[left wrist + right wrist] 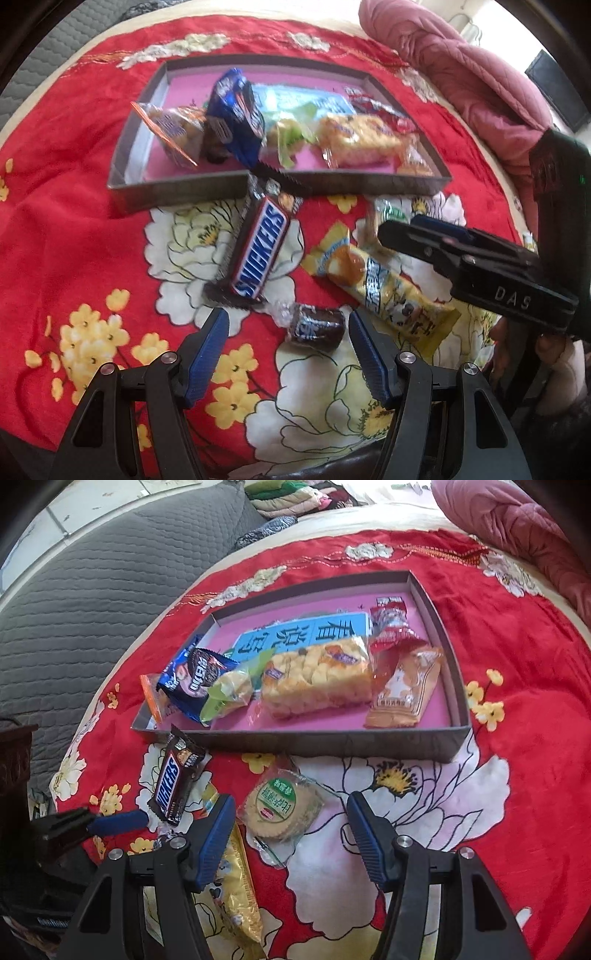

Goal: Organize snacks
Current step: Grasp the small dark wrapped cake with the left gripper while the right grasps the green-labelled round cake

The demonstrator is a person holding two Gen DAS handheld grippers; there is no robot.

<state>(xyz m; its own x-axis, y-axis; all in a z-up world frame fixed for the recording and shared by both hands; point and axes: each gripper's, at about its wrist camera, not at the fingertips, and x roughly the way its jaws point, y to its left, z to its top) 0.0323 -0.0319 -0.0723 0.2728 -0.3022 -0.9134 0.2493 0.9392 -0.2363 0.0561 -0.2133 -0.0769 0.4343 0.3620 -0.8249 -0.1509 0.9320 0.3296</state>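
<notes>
A grey tray (177,186) with a pink floor holds several snack packs; it also shows in the right wrist view (332,744). In front of it on the red floral cloth lie a Snickers bar (255,254), a small dark wrapped candy (314,326), a long yellow snack pack (384,291) and a round cracker pack (282,808). My left gripper (288,323) is open, with the dark candy between its fingertips, close to the right one. My right gripper (291,808) is open just above the cracker pack. The Snickers bar also shows in the right wrist view (173,786).
The right gripper's body (480,266) reaches in from the right in the left wrist view. A pink quilted blanket (454,62) lies at the back right. A grey quilted cushion (92,602) lies to the left of the cloth.
</notes>
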